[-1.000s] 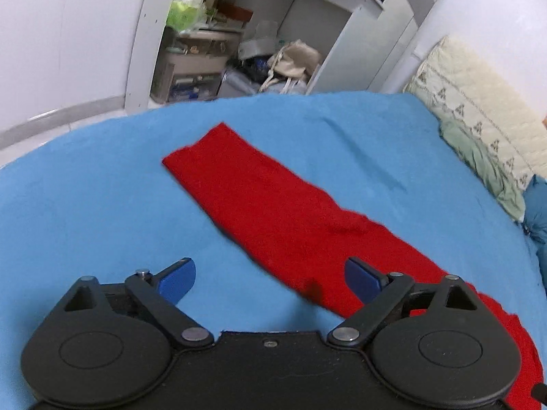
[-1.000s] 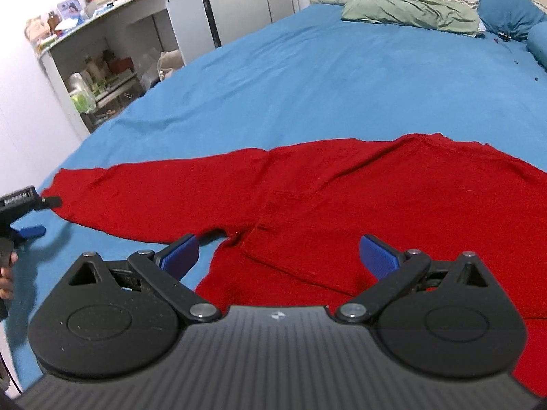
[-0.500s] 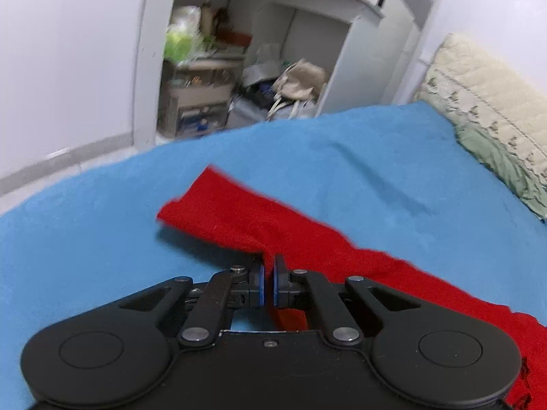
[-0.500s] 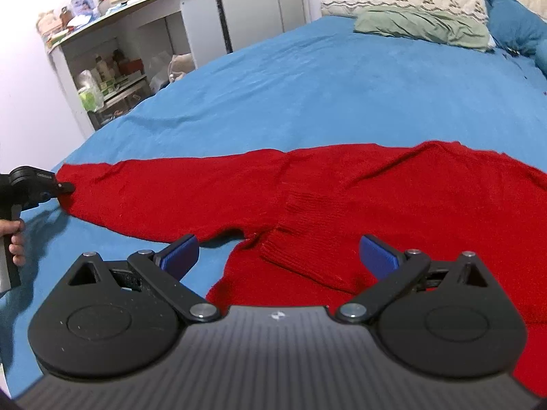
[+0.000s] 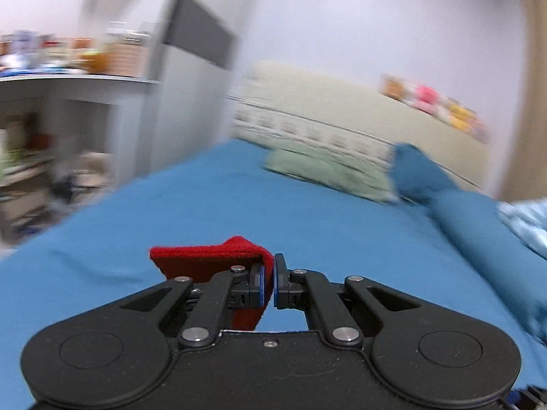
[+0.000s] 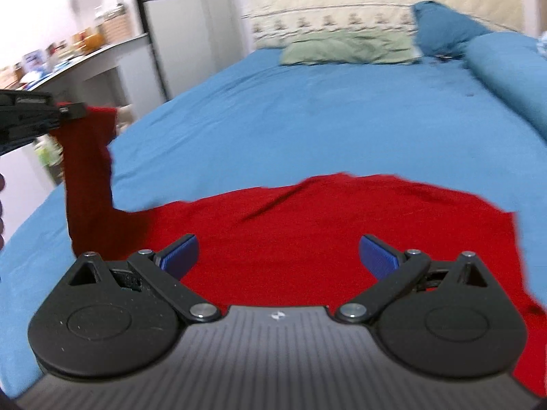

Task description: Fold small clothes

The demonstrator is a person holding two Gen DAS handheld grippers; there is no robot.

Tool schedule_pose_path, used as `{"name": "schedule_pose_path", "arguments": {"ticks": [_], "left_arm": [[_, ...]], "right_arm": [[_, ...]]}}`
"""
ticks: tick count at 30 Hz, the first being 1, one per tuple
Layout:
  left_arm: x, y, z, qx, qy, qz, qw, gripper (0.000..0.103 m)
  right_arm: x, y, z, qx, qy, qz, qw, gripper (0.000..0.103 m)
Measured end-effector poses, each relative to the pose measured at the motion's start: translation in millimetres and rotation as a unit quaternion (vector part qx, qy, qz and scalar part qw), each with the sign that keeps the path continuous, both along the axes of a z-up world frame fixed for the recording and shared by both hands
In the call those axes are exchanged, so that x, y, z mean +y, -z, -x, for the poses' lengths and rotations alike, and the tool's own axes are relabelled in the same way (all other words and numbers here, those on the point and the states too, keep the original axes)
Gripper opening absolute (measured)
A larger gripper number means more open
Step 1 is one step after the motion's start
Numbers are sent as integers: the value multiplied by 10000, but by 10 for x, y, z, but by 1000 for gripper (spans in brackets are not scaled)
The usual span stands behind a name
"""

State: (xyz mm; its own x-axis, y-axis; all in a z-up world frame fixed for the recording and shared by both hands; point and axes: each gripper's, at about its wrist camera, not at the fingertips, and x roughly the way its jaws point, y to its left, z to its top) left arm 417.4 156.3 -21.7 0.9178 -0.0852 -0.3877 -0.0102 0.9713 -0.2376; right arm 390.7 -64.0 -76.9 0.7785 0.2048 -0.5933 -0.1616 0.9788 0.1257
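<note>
Bedroom, blue bed (image 5: 212,205), shelf and headboard blurred behind.

Left wrist view: left gripper (image 5: 268,282) is clamped on a red cuff (image 5: 208,256), the knit pinched between its blue pads and flopping over to the left. The pinch at the very end probably lets the whole sleeve swing inward for a fold. Only this view shows the grip close up; the rest of the garment is out of sight.

Right wrist view: right gripper (image 6: 278,254) stands wide, nothing between its tongs, low over the sweater (image 6: 342,225) spread flat on the bed. The sleeve (image 6: 87,177) hangs from the left gripper (image 6: 73,112) at the left edge, raised off the bed. Only here is the lift visible.
</note>
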Motion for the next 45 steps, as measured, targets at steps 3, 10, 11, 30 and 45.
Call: {"name": "schedule_pose_path", "arguments": {"ticks": [3,10,11,30,45], "left_arm": [[-702,271,-117,323,596,-72,9977,4],[-1765,1318,-87,1348,1649,-908,9728,4],[-1801,1398,-67,1383,1678,-1026,9707,4],[-506,1158,634,1501,334,-833,9846,92],[-313,1434,571,2108,449,-1020,9712,92]], "right_arm": [[-346,-14,79,20,287,186,9994,103],[-984,219,208,383,600,366,9968,103],[-1033,249,214,419,619,381,9965,103],[-135,220,-256,460,-1508,1645,9737,103],[680,701,-606,676,-2622,2859,9192,20]]}}
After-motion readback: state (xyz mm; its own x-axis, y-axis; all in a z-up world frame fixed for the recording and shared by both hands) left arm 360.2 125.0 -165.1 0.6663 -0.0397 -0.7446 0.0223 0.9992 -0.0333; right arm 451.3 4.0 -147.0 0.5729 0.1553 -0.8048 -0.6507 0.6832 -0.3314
